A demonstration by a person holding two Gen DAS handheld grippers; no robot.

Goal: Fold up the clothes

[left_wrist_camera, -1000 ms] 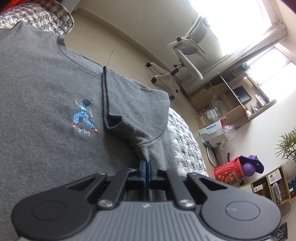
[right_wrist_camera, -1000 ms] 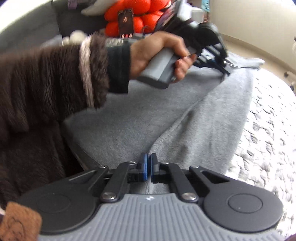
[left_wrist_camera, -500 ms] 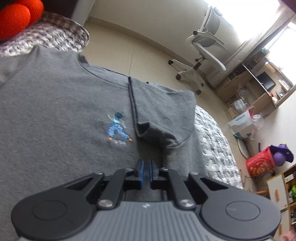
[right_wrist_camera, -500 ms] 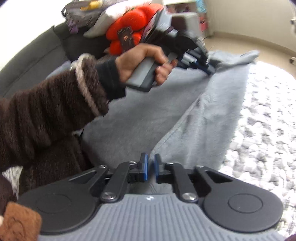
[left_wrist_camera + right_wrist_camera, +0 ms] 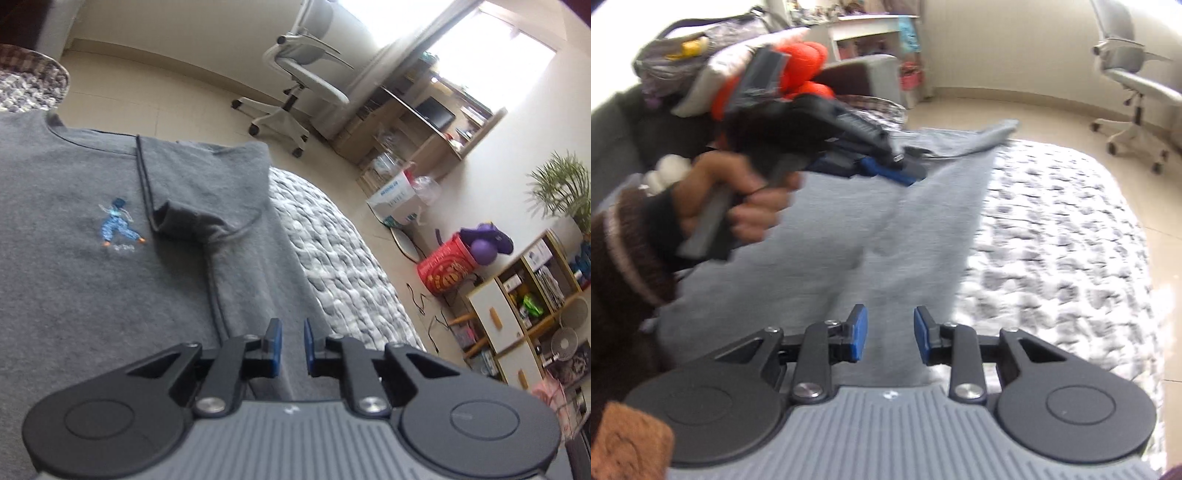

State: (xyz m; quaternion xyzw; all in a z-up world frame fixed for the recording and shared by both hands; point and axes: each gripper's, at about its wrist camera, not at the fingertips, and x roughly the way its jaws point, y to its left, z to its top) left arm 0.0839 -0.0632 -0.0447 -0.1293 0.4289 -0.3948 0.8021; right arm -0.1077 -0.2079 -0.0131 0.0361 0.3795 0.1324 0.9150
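Note:
A grey T-shirt with a small blue embroidered figure lies flat on a knitted grey-white blanket. Its right sleeve and side are folded over onto the front. My left gripper hovers over the folded side near the shirt's edge, its jaws a narrow gap apart with no cloth between them. In the right wrist view, my right gripper hangs above the shirt's lower part, its jaws opening and empty. That view also shows a person's hand holding the left gripper over the far end of the shirt.
Past the blanket's edge lies bare floor with a white office chair. A desk, a red bag, a shelf unit and a plant stand further off. Orange cushions and a dark sofa sit behind the shirt.
Both grippers were shut on the shirt's folded side; both have let go and opened, the right one wider. Each has drawn back from the cloth, which now lies folded over.

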